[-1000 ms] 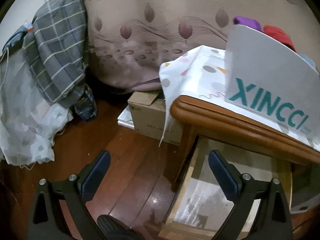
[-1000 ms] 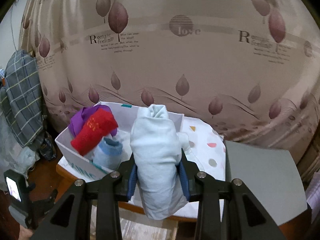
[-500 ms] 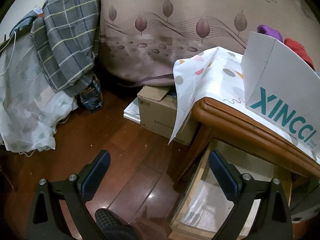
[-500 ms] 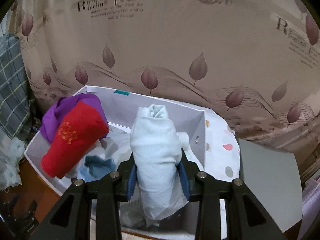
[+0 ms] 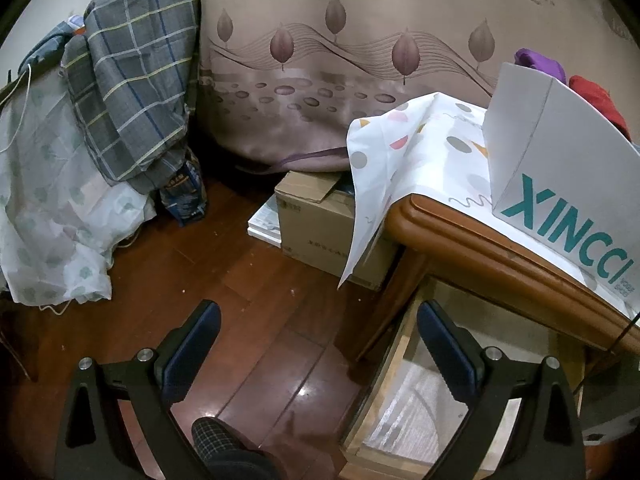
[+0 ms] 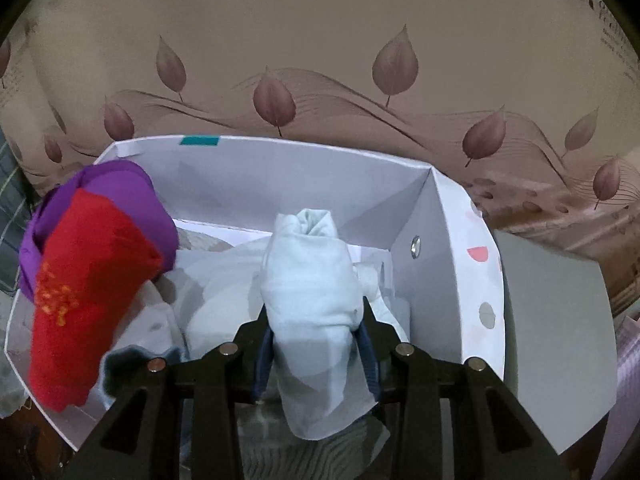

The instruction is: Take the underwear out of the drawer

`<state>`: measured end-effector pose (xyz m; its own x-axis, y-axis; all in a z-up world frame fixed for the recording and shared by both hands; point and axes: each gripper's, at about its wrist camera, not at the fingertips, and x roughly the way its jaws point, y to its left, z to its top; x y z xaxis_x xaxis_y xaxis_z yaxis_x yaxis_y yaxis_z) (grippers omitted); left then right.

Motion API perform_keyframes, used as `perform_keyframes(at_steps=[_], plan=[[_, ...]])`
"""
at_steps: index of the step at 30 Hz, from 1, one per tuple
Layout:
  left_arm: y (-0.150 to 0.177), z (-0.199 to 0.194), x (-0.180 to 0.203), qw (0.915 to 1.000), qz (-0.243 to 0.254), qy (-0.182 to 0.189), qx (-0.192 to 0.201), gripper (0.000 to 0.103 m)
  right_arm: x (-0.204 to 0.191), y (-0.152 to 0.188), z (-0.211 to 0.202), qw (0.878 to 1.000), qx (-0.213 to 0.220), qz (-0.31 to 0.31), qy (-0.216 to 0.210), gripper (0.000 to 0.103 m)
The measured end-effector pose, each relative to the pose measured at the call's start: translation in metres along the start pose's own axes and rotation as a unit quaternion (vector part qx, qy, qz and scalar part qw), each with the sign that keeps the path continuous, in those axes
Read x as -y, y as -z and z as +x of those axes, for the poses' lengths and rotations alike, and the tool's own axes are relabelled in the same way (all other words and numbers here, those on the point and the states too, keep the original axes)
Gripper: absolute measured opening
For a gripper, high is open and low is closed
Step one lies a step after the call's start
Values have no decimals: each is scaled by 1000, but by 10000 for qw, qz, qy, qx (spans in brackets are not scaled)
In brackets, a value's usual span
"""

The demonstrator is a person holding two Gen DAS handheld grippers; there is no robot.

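Observation:
My right gripper (image 6: 316, 344) is shut on a rolled pale blue underwear (image 6: 312, 280) and holds it inside a white box (image 6: 448, 248). The box also holds a red roll (image 6: 76, 304), a purple roll (image 6: 120, 184) and more pale rolled cloth (image 6: 216, 300). In the left wrist view the same white box (image 5: 560, 184) with teal letters stands on a wooden table (image 5: 460, 228). The open drawer (image 5: 404, 400) below the table edge shows a pale lined bottom. My left gripper (image 5: 320, 336) is open and empty, above the floor beside the drawer.
A spotted white cloth (image 5: 400, 152) covers the table top. A cardboard box (image 5: 320, 220) sits on the wooden floor by the table leg. Checked and pale fabrics (image 5: 120, 92) hang at the left. A leaf-patterned curtain (image 6: 320, 60) is behind. A grey lid (image 6: 552, 320) lies right of the box.
My right gripper has moved forward and down with the pale blue underwear, from above the table into the white box. My left gripper has tilted up a little and stays open.

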<state>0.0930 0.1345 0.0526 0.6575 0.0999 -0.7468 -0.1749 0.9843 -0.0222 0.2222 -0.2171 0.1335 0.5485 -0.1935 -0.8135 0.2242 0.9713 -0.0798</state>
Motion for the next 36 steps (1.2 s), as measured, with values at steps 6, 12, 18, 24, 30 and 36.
perform_keyframes(at_steps=[6,12,18,24,30,36], plan=[[1,0,4,10000,31,21,7,98,-3,1,5,9999,-79,-35,51,44],[2,0,4,10000,32,46,-29,98,-4,7,-1,9999,116,10,33,64],[3,-1,5,9999,47,90,-56,98,1,15,-22,9985,502,162,156,77],[5,3,10,9999,138,59,-77,98,12,26,-69,9951,948,277,-38,77],[10,1,16,9997,251,27,-39,98,17,73,-134,9881,1497,192,-290,79],[21,0,21,9991,415,-14,-91,98,9,158,-169,9835,1760,-329,-257,79]])
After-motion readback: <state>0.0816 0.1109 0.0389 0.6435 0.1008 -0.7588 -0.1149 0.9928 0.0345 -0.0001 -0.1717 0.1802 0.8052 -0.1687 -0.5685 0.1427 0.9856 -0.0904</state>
